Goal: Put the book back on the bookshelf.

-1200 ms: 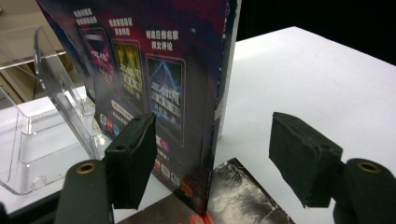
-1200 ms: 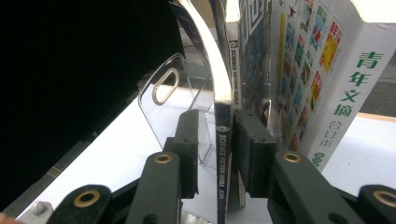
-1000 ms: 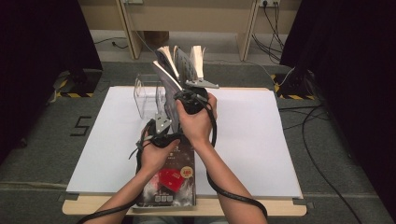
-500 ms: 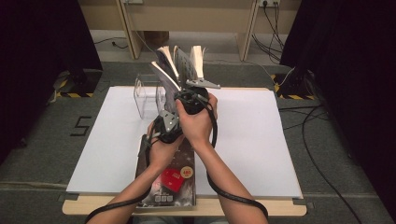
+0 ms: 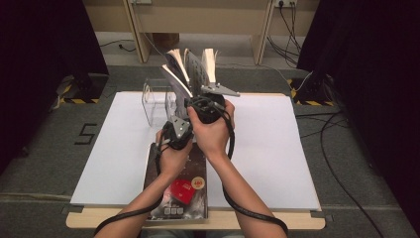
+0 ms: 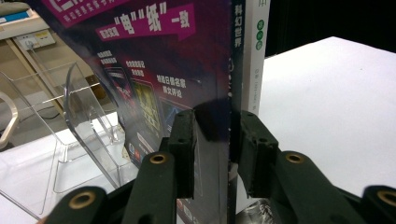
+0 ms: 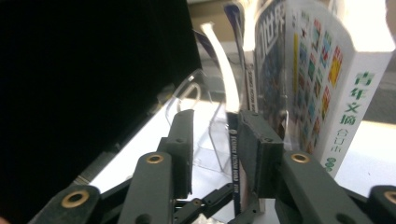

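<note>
Magazines stand in our grip above the middle of the white tabletop, while another magazine lies flat near the front edge under our forearms. Our left hand-held gripper has just been closing, and its jaws now sit narrow around the spine of a purple-covered magazine. Our right hand-held gripper has just been opening; a thin dark spine lies against one jaw, the other jaw apart from it. Beside it stands a thick white book. Farther off sits a clear plastic stand.
</note>
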`<state>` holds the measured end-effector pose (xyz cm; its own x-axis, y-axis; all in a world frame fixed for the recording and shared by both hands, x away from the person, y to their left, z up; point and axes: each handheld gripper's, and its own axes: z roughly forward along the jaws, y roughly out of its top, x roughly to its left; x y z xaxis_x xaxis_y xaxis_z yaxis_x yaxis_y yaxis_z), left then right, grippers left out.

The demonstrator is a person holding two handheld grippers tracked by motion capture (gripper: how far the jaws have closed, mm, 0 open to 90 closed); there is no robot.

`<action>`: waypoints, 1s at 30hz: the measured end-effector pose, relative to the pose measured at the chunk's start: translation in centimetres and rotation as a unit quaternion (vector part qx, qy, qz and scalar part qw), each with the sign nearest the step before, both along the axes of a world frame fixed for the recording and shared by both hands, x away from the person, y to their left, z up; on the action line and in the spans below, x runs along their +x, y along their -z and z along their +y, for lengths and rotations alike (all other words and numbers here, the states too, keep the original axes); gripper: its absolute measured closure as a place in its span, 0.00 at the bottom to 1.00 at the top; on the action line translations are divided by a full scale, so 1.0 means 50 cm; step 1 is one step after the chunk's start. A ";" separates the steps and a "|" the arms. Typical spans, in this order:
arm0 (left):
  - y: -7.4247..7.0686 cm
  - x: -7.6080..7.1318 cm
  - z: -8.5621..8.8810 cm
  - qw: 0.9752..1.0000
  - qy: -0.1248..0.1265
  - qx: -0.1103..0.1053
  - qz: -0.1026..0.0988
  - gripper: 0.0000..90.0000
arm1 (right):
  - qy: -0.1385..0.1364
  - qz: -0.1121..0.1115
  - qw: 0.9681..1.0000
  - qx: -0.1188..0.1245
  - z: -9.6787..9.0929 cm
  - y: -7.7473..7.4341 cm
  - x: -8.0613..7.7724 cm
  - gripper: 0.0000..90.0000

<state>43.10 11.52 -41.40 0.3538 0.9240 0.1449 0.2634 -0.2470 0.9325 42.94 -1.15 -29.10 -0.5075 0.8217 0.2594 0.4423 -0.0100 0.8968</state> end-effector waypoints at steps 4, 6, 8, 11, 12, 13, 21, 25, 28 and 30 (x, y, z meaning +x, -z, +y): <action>0.001 -0.002 0.003 1.000 -0.003 -0.003 0.000 0.80 | -0.006 -0.020 1.000 0.007 -0.024 -0.015 -0.023 0.73; 0.001 -0.003 0.004 1.000 -0.006 -0.008 0.001 0.81 | -0.005 -0.024 1.000 0.011 -0.042 -0.021 -0.030 0.73; 0.000 -0.004 0.007 1.000 -0.009 -0.006 0.000 0.84 | 0.003 -0.030 1.000 0.001 -0.061 -0.022 -0.034 0.72; -0.001 -0.006 0.017 1.000 -0.011 -0.007 -0.004 0.89 | 0.015 -0.025 1.000 -0.007 -0.094 -0.011 -0.035 0.72; -0.001 -0.007 0.022 1.000 -0.012 -0.009 -0.003 0.90 | 0.020 -0.020 1.000 -0.007 -0.106 -0.006 -0.035 0.72; -0.001 -0.007 0.027 1.000 -0.015 -0.013 -0.004 0.92 | 0.025 -0.017 1.000 -0.008 -0.119 0.002 -0.034 0.72; -0.001 -0.016 0.076 0.998 -0.044 -0.041 -0.013 0.93 | 0.055 0.013 0.998 -0.018 -0.218 0.069 -0.054 0.72; 0.000 -0.017 0.087 0.997 -0.055 -0.049 -0.013 0.93 | 0.073 0.033 0.997 -0.022 -0.264 0.106 -0.065 0.72; 0.002 -0.011 0.091 0.996 -0.066 -0.056 -0.015 0.90 | 0.085 0.042 0.995 -0.022 -0.293 0.127 -0.074 0.71; 0.005 -0.003 0.091 0.995 -0.067 -0.068 -0.011 0.87 | 0.093 0.045 0.994 -0.024 -0.311 0.139 -0.082 0.71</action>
